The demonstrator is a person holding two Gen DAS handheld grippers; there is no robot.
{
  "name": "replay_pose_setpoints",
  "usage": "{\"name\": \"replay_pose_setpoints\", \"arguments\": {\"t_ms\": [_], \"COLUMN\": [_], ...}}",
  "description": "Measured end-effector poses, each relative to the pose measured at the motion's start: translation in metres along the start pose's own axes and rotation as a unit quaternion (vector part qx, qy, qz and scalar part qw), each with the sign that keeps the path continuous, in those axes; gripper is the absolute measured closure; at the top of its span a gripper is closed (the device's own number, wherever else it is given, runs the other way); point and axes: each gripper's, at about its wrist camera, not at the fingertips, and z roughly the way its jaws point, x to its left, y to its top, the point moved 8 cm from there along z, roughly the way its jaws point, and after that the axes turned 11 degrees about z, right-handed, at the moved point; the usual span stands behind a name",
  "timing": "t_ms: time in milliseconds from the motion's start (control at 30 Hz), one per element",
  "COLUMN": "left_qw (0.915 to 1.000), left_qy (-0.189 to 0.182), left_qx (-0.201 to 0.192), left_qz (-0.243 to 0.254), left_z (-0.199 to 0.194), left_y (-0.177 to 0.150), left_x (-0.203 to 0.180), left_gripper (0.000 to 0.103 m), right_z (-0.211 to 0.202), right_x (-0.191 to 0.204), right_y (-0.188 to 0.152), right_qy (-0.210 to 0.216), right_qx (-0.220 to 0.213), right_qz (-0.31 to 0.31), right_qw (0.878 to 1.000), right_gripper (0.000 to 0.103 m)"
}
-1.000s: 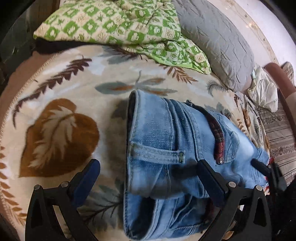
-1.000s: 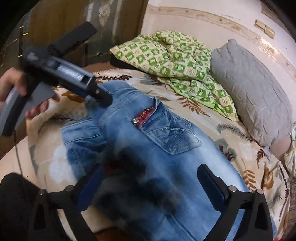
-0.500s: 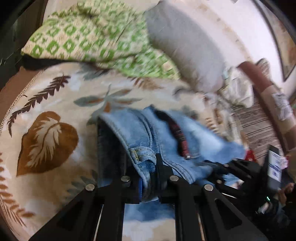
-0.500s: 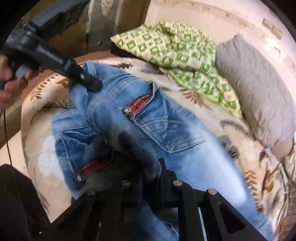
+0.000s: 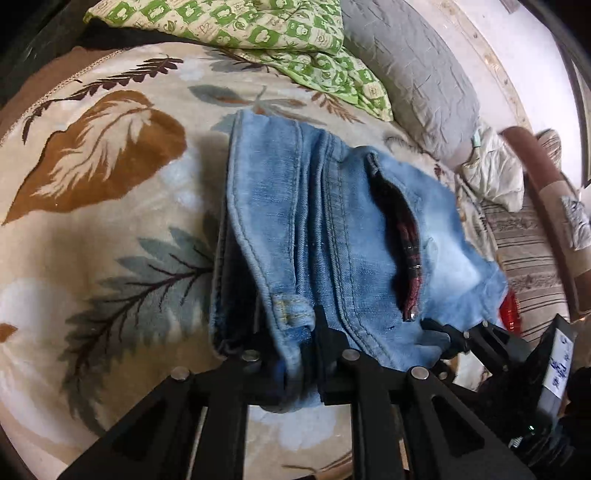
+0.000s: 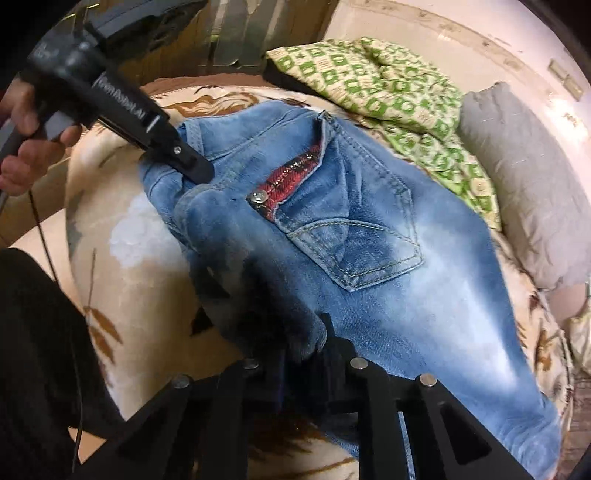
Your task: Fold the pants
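Note:
Light blue jeans (image 5: 314,221) lie on a leaf-patterned bedspread (image 5: 110,258), waistband end nearest me, with a red-lined back pocket (image 6: 291,181). My left gripper (image 5: 291,328) clamps the waistband by a belt loop; its jaws are easing open with denim still pinched between them. In the right wrist view that same gripper (image 6: 184,158) bites the far corner of the waistband, held by a person's hand (image 6: 26,147). My right gripper (image 6: 301,343) holds a bunched fold of the jeans (image 6: 406,277), its jaws also easing open around the cloth. Its tip (image 5: 443,332) shows at the jeans' right edge.
A green checked quilt (image 5: 277,33) and a grey pillow (image 5: 417,81) lie at the head of the bed. A striped cushion (image 5: 524,258) and crumpled pale cloth (image 5: 491,173) sit to the right. A dark-clothed leg (image 6: 37,350) stands beside the bed.
Both grippers stood wide open over the jeans a second ago; both have closed on the waistband. The denim is now gathered and lifted at the two grips.

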Motion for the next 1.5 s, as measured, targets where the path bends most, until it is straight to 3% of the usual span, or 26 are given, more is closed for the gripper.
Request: {"name": "replay_pose_setpoints", "arguments": {"t_ms": [33, 67, 100, 133, 200, 433, 600, 767, 900, 1033, 1133, 1300, 1500], "left_qw": [1.0000, 1.0000, 0.9999, 0.9997, 0.9983, 0.9901, 0.9797, 0.9647, 0.9538, 0.9422, 0.9325, 0.9152, 0.8798], "left_qy": [-0.005, -0.009, -0.008, 0.018, 0.045, 0.122, 0.171, 0.202, 0.189, 0.141, 0.090, 0.015, -0.050], "left_qx": [0.001, -0.002, -0.007, -0.014, -0.037, -0.064, -0.079, -0.082, -0.081, -0.078, -0.050, 0.015, 0.073], "left_qz": [-0.001, -0.004, -0.003, -0.005, -0.002, 0.026, 0.068, 0.148, 0.219, 0.294, 0.346, 0.402, 0.467], "left_z": [-0.003, -0.008, -0.013, -0.022, -0.035, -0.075, -0.083, -0.066, -0.046, -0.021, 0.012, 0.068, 0.126], "left_y": [0.001, 0.002, 0.003, 0.004, 0.009, 0.020, 0.040, 0.065, 0.087, 0.108, 0.121, 0.129, 0.121], "left_x": [0.000, -0.002, -0.004, -0.004, -0.003, -0.009, -0.040, -0.102, -0.160, -0.227, -0.281, -0.356, -0.431], "left_gripper": [0.073, 0.062, 0.020, 0.000, 0.000, 0.000, 0.000, 0.000, 0.000, 0.000, 0.000, 0.000, 0.000], "right_z": [-0.001, -0.002, -0.008, -0.010, -0.019, -0.051, -0.098, -0.132, -0.147, -0.160, -0.166, -0.174, -0.177], "right_x": [-0.003, -0.011, -0.023, -0.027, -0.040, -0.075, -0.115, -0.163, -0.196, -0.225, -0.243, -0.267, -0.289], "right_y": [0.000, 0.000, 0.002, 0.003, 0.002, -0.005, -0.007, -0.020, -0.046, -0.075, -0.103, -0.157, -0.210], "right_qy": [-0.007, -0.024, -0.038, -0.027, 0.007, -0.035, -0.062, -0.079, -0.089, -0.105, -0.111, -0.113, -0.109], "right_qx": [-0.001, -0.004, -0.016, -0.019, -0.017, -0.033, -0.059, -0.064, -0.053, -0.052, -0.048, -0.052, -0.065], "right_qz": [0.004, 0.011, 0.029, 0.041, 0.080, 0.137, 0.231, 0.321, 0.372, 0.412, 0.449, 0.531, 0.618], "right_qw": [1.000, 1.000, 0.999, 0.999, 0.997, 0.989, 0.969, 0.942, 0.922, 0.904, 0.885, 0.838, 0.776], "right_gripper": [0.065, 0.037, 0.015, 0.010, 0.008, 0.008, 0.008, 0.008, 0.008, 0.008, 0.008, 0.008, 0.008]}}
